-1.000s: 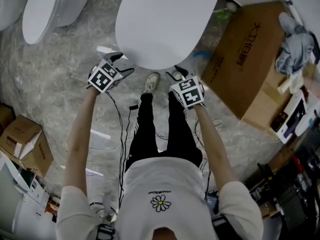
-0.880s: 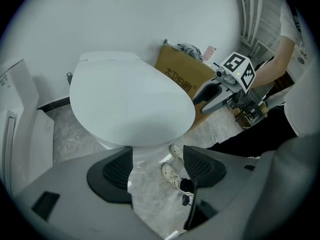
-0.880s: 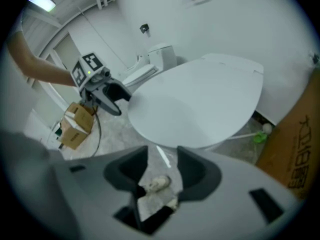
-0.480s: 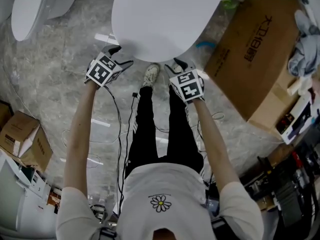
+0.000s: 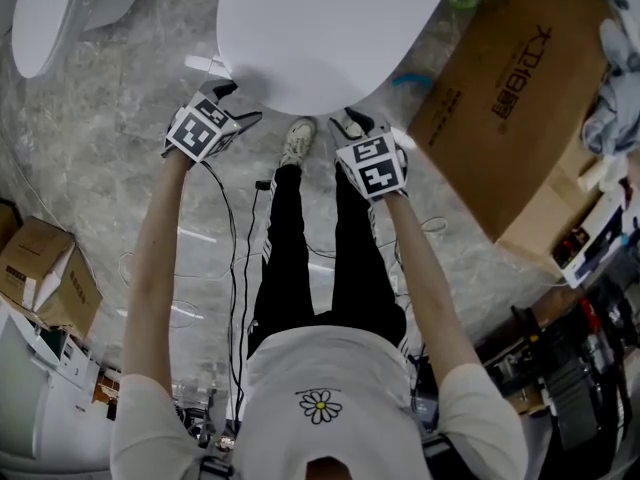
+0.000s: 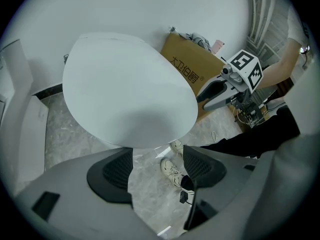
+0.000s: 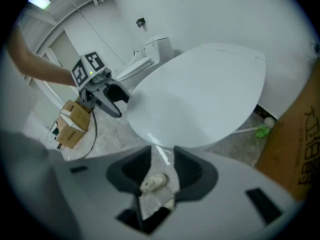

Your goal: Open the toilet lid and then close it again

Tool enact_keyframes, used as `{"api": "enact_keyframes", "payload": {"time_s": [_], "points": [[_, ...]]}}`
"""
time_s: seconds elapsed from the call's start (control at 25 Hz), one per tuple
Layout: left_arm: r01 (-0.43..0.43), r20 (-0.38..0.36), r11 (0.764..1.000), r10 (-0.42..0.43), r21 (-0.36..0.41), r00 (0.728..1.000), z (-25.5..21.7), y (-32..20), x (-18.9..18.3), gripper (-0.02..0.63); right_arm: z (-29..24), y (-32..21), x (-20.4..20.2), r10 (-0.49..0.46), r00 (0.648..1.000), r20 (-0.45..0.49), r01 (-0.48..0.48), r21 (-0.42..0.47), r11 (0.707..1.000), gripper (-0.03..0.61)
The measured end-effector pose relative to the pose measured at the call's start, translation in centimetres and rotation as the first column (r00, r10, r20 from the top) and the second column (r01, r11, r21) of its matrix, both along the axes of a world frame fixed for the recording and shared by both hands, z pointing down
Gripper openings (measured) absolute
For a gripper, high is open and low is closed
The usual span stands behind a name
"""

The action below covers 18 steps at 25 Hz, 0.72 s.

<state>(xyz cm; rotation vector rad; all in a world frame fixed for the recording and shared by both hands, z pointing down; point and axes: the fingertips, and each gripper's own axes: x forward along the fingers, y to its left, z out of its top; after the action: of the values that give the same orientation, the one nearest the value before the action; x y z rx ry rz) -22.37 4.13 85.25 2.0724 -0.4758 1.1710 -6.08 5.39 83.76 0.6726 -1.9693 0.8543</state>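
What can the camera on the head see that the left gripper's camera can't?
Only the head view shows the daisy on the person's shirt and the small cardboard box on the floor at the left.

Only the left gripper view looks along the left gripper and shows the insides of its black pads, which stand apart with nothing but floor between them.

Both views show the white toilet lid, which is down, the big cardboard box beside it, and a white shoe.
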Motion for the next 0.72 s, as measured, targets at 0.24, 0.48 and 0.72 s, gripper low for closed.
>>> {"api": "enact_keyframes", "payload": {"time_s": [0.24, 0.48, 0.72], "points": [[0.08, -0.005, 0.996, -0.08, -0.031, 0.997, -0.5, -0.3, 0.0, 0.319, -0.3, 0.0, 0.0, -0.042, 0.999, -0.006, 0.042, 0.0, 0.999, 0.161], [0.18, -0.045, 0.983, -0.178, 0.036, 0.983, -5.1, -2.4, -0.3, 0.314, -5.7, -5.0, -0.2, 0.015, 1.0, 0.016, -0.017, 0.11, 0.994, 0.161], [0.253, -0.158, 0.945, -0.223, 0.206, 0.962, -16.9, -10.1, 2.0, 0.313, -16.2, -12.2, -1.2, 0.035, 0.998, 0.051, -0.049, 0.297, 0.953, 0.158]]}}
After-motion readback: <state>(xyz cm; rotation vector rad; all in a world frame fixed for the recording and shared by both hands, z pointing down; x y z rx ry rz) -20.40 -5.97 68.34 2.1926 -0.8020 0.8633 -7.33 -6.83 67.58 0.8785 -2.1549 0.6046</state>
